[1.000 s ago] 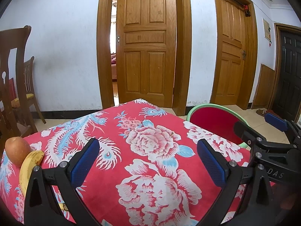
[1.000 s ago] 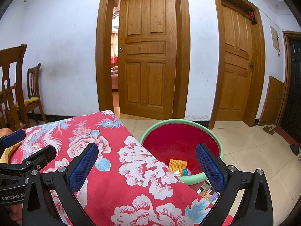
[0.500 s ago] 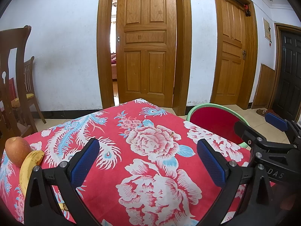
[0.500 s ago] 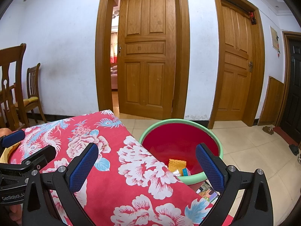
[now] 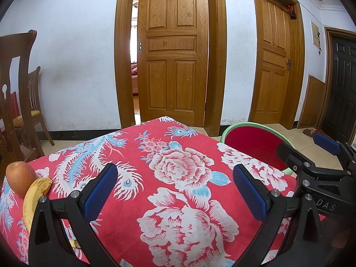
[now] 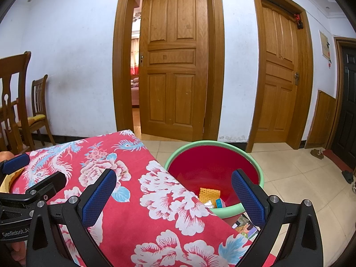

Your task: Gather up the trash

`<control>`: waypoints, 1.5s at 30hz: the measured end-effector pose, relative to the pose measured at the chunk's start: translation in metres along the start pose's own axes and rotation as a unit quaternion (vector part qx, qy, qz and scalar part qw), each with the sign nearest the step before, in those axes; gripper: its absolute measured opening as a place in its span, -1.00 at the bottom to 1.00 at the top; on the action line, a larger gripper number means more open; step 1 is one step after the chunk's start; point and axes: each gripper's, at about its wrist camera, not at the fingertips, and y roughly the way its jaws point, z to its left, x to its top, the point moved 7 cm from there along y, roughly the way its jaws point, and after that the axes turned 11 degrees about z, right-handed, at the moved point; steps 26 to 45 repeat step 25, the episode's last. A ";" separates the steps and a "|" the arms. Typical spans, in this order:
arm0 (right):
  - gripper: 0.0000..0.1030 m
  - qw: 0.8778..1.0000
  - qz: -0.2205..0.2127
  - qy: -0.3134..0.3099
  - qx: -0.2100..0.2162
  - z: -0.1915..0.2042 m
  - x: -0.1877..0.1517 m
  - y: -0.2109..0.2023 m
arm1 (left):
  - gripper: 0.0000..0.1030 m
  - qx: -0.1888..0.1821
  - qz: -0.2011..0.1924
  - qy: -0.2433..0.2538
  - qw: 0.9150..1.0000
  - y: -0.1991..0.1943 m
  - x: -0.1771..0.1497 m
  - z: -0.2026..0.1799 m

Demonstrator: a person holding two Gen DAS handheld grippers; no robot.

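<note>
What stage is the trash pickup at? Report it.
Done: wrappers, including an orange mesh piece, lie in the red basin. In hand: nothing; the left hand-held gripper and right hand-held gripper are open. Left: no trash visible on the tablecloth, only an apple and banana.

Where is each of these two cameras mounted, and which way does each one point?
Left wrist: on the left gripper, facing wooden doors across the red floral tablecloth; its open blue-padded fingers and the right gripper show.
Right wrist: on the right gripper, over the table edge and red green-rimmed basin; the left gripper shows.
Shared: tablecloth, basin, doors.
</note>
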 end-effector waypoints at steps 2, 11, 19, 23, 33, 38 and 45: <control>0.99 1.000 0.000 0.000 0.000 0.000 0.000 0.000 | 0.97 0.000 0.001 0.000 1.000 0.000 0.000 0.000; 0.99 1.000 0.001 0.000 0.000 0.000 0.000 0.000 | 0.97 0.000 0.001 0.000 1.000 0.000 0.000 0.000; 0.99 1.000 0.002 -0.001 0.001 -0.001 -0.001 0.000 | 0.97 0.000 0.002 -0.001 1.000 0.000 -0.001 0.000; 0.99 1.000 0.002 -0.001 0.002 -0.001 -0.001 0.000 | 0.97 -0.002 0.003 -0.001 1.000 0.000 -0.002 0.000; 1.00 1.000 0.002 -0.001 0.002 -0.001 -0.001 0.001 | 0.97 -0.003 0.006 -0.002 1.000 0.001 -0.003 0.000; 1.00 1.000 0.002 -0.001 0.002 -0.001 -0.001 0.001 | 0.97 -0.003 0.006 -0.002 1.000 0.001 -0.003 0.000; 1.00 1.000 0.002 -0.001 0.002 -0.001 -0.001 0.001 | 0.97 -0.003 0.006 -0.002 1.000 0.001 -0.003 0.000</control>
